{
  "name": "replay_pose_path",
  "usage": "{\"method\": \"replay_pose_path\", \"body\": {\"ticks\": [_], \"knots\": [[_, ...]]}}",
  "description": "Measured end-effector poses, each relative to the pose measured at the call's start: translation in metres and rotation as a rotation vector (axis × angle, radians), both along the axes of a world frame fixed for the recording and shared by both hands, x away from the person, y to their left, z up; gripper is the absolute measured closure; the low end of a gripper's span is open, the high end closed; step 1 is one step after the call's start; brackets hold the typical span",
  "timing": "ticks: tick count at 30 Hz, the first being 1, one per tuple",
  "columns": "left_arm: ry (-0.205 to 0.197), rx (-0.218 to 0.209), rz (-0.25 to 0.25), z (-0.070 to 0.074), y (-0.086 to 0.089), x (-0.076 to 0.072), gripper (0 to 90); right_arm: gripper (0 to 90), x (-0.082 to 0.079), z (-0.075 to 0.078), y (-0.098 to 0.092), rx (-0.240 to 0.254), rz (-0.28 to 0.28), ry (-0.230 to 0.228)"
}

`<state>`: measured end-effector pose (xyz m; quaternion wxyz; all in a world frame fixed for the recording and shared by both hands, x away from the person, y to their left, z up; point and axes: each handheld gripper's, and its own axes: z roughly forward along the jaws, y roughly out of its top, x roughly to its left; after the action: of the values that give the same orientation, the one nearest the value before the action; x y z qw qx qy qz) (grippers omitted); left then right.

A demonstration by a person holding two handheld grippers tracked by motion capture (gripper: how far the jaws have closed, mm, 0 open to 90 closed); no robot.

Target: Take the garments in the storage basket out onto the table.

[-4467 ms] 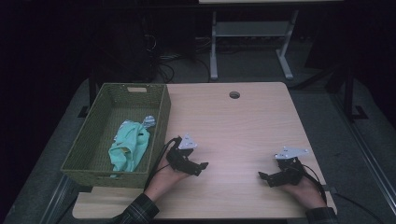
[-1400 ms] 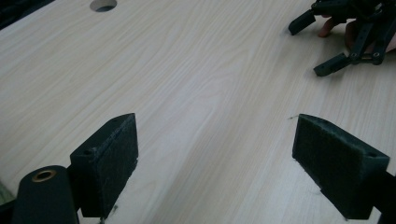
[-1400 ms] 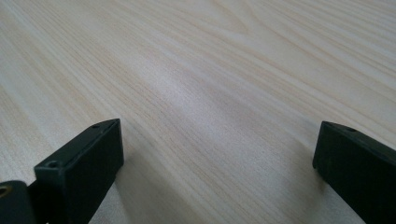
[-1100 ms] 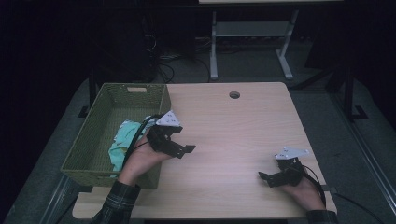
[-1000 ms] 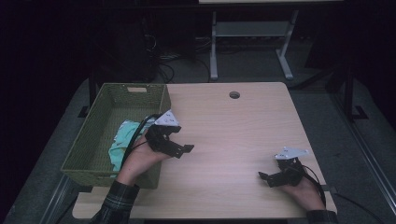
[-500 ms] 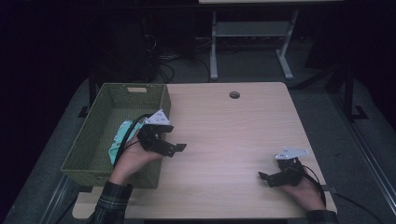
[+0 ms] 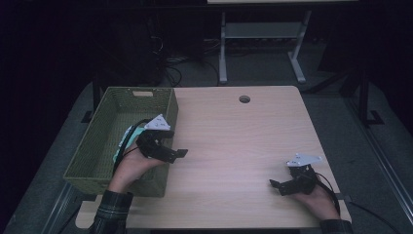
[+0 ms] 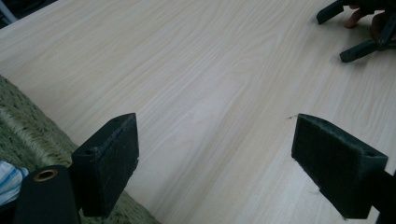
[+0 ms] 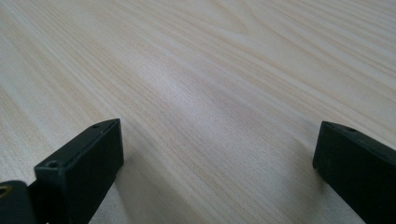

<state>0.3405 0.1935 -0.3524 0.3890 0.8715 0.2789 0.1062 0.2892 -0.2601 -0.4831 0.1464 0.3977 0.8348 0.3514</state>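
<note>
A green woven basket (image 7: 100, 146) stands on the left part of the wooden table (image 7: 234, 141). A pale teal and white cloth (image 7: 127, 134) lies inside it, mostly hidden by my left hand. My left gripper (image 7: 173, 152) hovers over the basket's right wall and points out over the table. In the left gripper view my left gripper (image 8: 224, 163) is open and holds nothing, with the basket's rim (image 8: 28, 130) and a bit of cloth (image 8: 7, 179) at the lower left. My right gripper (image 7: 277, 185) rests near the front right of the table. In its own view the right gripper (image 9: 219, 172) is open over bare wood.
A round cable hole (image 7: 244, 99) sits near the table's far edge. Beyond the table stands a metal frame (image 7: 263, 39) on a dark floor. The right gripper (image 8: 359, 32) shows far off at the top right of the left gripper view.
My left gripper has moved from the table's front to the left and away from me, and now hangs over the basket's right wall. The right gripper has stayed put.
</note>
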Motion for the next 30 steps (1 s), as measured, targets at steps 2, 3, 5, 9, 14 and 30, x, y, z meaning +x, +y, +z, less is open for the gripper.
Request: {"method": "replay_pose_path", "body": {"ticks": [2,3,5,9,14,30], "knots": [[0.002,0.003,0.004,-0.001,0.001,0.000,14.4,1.6,0.000,0.000,0.000,-0.001,0.000,-0.002],[0.005,0.003,0.007,-0.002,0.002,0.001,14.4,1.6,0.000,0.000,0.000,-0.001,0.000,-0.002],[0.010,0.003,0.013,-0.004,0.006,0.002,14.3,1.6,0.000,0.000,0.000,-0.001,0.000,-0.001],[0.011,0.005,0.024,-0.005,0.011,0.003,14.3,1.6,0.000,0.000,0.000,-0.001,0.000,-0.001],[0.016,-0.001,0.037,-0.006,0.017,0.004,14.4,1.6,0.000,0.000,0.000,-0.001,0.000,-0.001],[-0.001,-0.022,0.083,-0.005,0.040,0.005,15.8,1.6,0.000,0.000,0.000,0.000,0.000,0.000]]}}
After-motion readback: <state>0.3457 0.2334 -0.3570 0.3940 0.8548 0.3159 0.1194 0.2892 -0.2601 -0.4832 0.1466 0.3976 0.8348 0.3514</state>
